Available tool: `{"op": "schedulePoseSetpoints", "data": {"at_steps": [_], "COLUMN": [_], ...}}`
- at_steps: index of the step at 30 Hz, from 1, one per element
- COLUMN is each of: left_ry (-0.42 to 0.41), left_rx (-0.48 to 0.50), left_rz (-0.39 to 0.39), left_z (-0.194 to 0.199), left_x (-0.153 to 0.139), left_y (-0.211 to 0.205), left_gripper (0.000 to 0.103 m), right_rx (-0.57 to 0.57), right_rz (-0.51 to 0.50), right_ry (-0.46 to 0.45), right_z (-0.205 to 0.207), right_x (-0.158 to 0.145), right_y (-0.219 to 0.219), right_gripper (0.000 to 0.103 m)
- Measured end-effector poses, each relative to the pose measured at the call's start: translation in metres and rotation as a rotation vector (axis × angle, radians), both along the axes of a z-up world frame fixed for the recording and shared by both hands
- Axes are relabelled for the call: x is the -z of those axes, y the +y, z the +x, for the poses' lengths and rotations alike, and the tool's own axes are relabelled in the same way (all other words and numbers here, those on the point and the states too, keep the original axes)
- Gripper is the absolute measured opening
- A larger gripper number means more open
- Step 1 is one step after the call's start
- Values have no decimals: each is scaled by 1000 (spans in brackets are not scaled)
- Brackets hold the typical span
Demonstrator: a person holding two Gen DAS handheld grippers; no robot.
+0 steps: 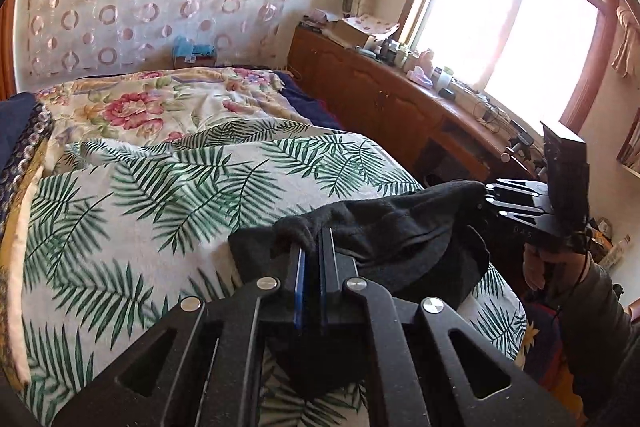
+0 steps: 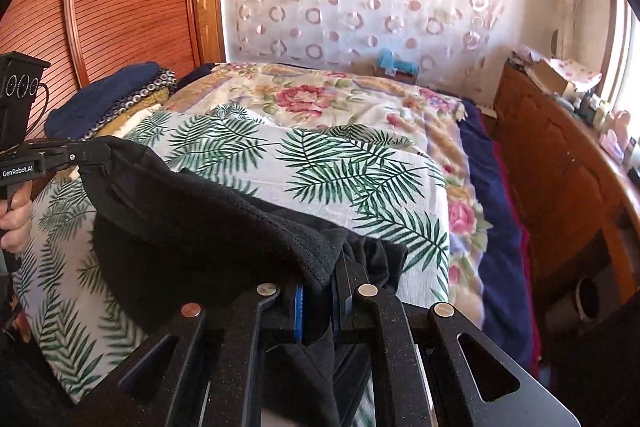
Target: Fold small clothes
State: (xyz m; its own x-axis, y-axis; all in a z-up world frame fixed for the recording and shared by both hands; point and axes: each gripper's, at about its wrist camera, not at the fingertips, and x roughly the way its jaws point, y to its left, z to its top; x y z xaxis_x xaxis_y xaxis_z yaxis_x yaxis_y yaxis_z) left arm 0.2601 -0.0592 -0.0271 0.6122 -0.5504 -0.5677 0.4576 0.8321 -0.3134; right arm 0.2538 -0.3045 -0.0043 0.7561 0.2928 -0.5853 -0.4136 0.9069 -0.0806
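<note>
A small black garment point(image 1: 400, 227) hangs stretched between my two grippers above the palm-leaf sheet point(image 1: 140, 187) on the bed. My left gripper point(image 1: 314, 247) is shut on one end of it. My right gripper point(image 2: 320, 291) is shut on the other end. The garment also shows in the right wrist view point(image 2: 192, 227), sagging towards the bed. The right gripper shows in the left wrist view point(image 1: 486, 197) and the left gripper in the right wrist view point(image 2: 96, 151), each pinching its end of the cloth.
A floral quilt point(image 2: 320, 99) covers the far half of the bed. Folded dark fabrics point(image 2: 112, 95) are stacked by the wooden headboard point(image 2: 120, 7). A cluttered wooden cabinet point(image 1: 380, 87) runs under the window point(image 1: 512, 27), with a narrow aisle beside the bed.
</note>
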Motion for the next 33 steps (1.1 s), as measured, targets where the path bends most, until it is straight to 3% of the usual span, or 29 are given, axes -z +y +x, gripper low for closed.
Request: {"op": "schedulePoseSetpoints", "data": {"at_steps": [1,2,3,5,6,7,11,17,19,21,28,33], "left_ry": [-15,-27,-44,-56,-56,-59,-31,48,58,73,89,98], "left_rx": [14,18,17,8,2,-5,-35,-59,-87,-93,-104,-101], "left_rz": [-10,-15,-22,-24,-21,-14,52,109,134,141,186,198], "left_z": [2,4,7,10,10,11,12,27,32,36,41,42], "left_x": [-2,-3,-5,-8,-8,-7,4,32,41,47,57,62], "left_y": [-1,-1,0,0,1,2,4,6,6,5,0,-3], "left_gripper": [19,42,49,77,79,79,79,79,79,79,79,79], "right_rx": [4,10,27,62,73,90,131,114,106,81,140,128], "right_rz": [3,8,14,41,73,91,87,73,71,61,35,60], "right_ry": [1,2,-5,-30,-54,-71,-96,-10,14,20,85,128], "right_z": [3,7,12,12,12,12,8,-5,-6,-11,-2,0], "right_x": [-3,-3,-4,-9,-10,-11,-19,-10,-8,-7,-7,-9], "right_y": [-2,-2,-3,-10,-15,-17,-17,-5,-4,-1,-6,-1], "right_gripper": [10,16,28,47,57,59,60,61,65,77,89,89]}}
